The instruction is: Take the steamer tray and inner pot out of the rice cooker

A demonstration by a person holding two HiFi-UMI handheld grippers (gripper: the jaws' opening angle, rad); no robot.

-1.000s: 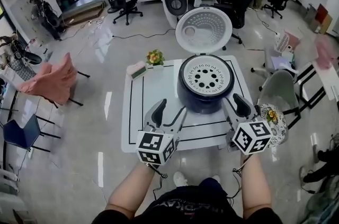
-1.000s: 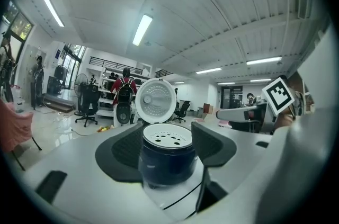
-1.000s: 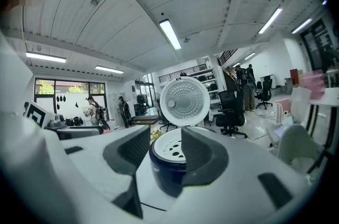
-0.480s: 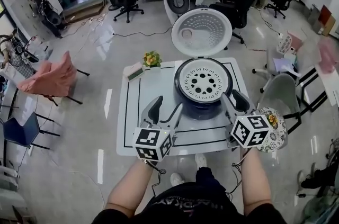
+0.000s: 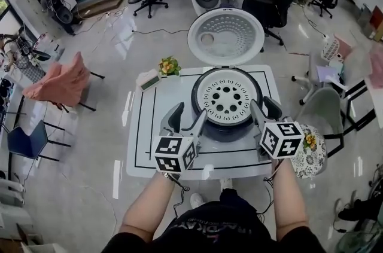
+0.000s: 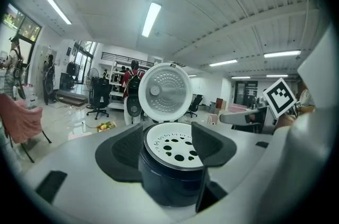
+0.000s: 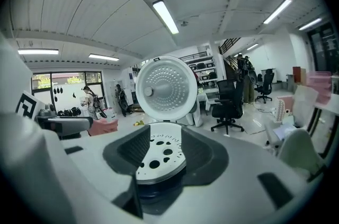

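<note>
A dark rice cooker (image 5: 222,126) stands on the white table (image 5: 143,126) with its round lid (image 5: 225,36) swung up at the back. The white steamer tray (image 5: 226,96), pierced with holes, lies in the cooker's mouth and hides the inner pot. My left gripper (image 5: 188,117) hovers open at the cooker's front left, and my right gripper (image 5: 265,111) is open at its front right; neither touches it. In the left gripper view the tray (image 6: 172,146) shows beyond the open left gripper (image 6: 167,130). The right gripper view frames the tray (image 7: 159,159) past the open right gripper (image 7: 165,133).
A small flower pot (image 5: 167,66) and a card stand (image 5: 149,81) sit at the table's far left corner. A chair with a floral cushion (image 5: 311,153) is at the table's right, a grey chair (image 5: 320,108) behind it. A pink-draped chair (image 5: 60,81) stands far left.
Both grippers have moved forward and now flank the front of the cooker. Their jaws keep the same spread and hold nothing.
</note>
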